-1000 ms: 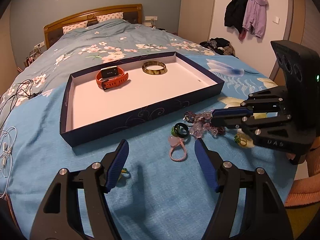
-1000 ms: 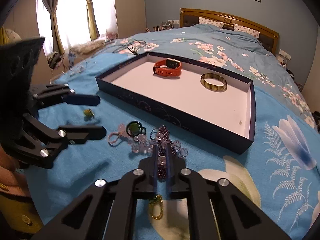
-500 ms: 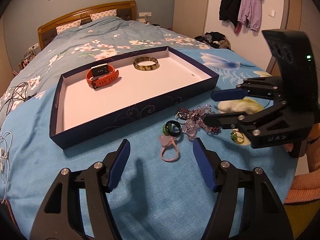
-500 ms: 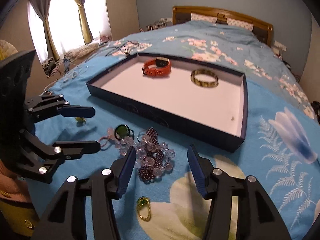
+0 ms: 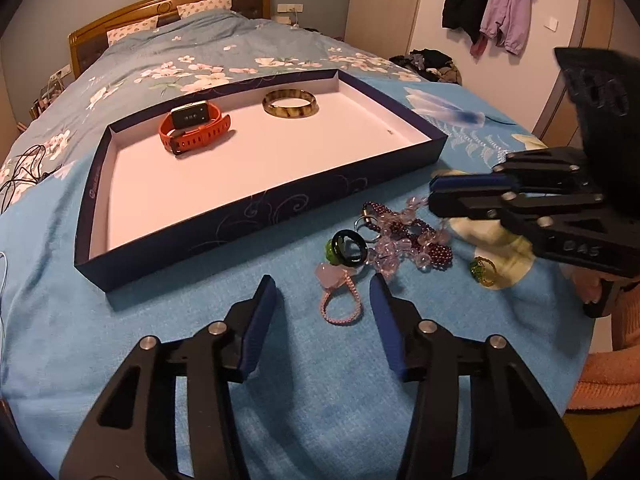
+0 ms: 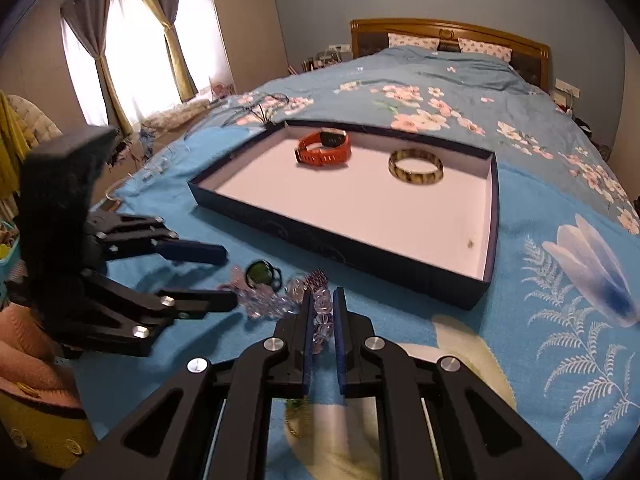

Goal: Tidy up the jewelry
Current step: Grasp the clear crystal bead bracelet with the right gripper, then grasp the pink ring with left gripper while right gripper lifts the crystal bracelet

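A dark blue tray (image 5: 248, 216) (image 6: 360, 252) lies on the bed and holds an orange watch (image 5: 194, 128) (image 6: 326, 148) and a brown bangle (image 5: 290, 103) (image 6: 416, 166). In front of it lies a heap: clear and purple bead bracelets (image 5: 404, 236), a black ring (image 5: 351, 248) (image 6: 260, 272), a pink ring (image 5: 340, 300) and a green ring (image 5: 482, 272). My left gripper (image 5: 324, 292) (image 6: 228, 278) is open, just short of the pink ring. My right gripper (image 6: 323, 300) (image 5: 434, 194) is shut on the clear bead bracelet (image 6: 322, 312).
The blue flowered bedspread (image 6: 560, 320) covers everything. Cables (image 5: 24, 168) lie at the bed's left edge. Coats (image 5: 492, 4) hang on the far wall. The headboard (image 6: 448, 32) stands at the far end. A window with curtains (image 6: 132, 64) is beside the bed.
My right gripper opened half a second ago over the bead heap and has now closed on the clear bead bracelet. My left gripper moved closer to the pink ring, still open.
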Available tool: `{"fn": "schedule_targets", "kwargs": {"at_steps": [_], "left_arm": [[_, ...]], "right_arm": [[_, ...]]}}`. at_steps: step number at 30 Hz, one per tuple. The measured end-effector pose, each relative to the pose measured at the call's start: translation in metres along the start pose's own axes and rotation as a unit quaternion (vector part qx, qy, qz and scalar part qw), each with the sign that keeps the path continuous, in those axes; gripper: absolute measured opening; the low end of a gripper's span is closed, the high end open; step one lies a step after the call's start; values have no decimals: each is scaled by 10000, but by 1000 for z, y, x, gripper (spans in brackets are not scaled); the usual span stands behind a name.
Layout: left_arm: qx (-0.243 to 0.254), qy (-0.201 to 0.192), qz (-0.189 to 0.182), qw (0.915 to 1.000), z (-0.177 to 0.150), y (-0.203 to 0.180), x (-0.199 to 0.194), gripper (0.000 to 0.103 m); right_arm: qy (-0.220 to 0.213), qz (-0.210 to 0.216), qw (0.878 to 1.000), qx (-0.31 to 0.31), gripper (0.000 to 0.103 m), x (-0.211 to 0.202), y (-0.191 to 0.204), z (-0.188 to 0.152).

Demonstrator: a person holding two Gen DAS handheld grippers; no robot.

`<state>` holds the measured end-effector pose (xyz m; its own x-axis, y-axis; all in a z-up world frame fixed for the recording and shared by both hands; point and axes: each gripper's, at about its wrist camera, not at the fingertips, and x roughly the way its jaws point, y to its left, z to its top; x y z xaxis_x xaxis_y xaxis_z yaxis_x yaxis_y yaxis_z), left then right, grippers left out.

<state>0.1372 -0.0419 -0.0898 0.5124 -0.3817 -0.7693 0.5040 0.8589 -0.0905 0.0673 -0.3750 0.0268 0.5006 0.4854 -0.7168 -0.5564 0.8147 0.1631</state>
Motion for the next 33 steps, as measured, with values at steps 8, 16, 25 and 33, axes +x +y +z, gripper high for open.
{"fn": "schedule_targets", "kwargs": {"at_steps": [8, 16, 25, 33], "left_arm": [[61, 55, -52, 10000, 2, -4, 5, 33], [15, -7, -116, 9999, 1, -3, 2, 17], [-76, -161, -143, 9997, -1, -1, -8, 5], [100, -121, -93, 9998, -5, -7, -8, 39]], "right_arm": [[-379, 102, 9992, -61, 8, -20, 9, 11], [-576, 87, 9983, -76, 8, -31, 12, 19], [-693, 2, 9976, -7, 8, -35, 7, 22], [-727, -31, 9973, 6, 8, -37, 6, 22]]}}
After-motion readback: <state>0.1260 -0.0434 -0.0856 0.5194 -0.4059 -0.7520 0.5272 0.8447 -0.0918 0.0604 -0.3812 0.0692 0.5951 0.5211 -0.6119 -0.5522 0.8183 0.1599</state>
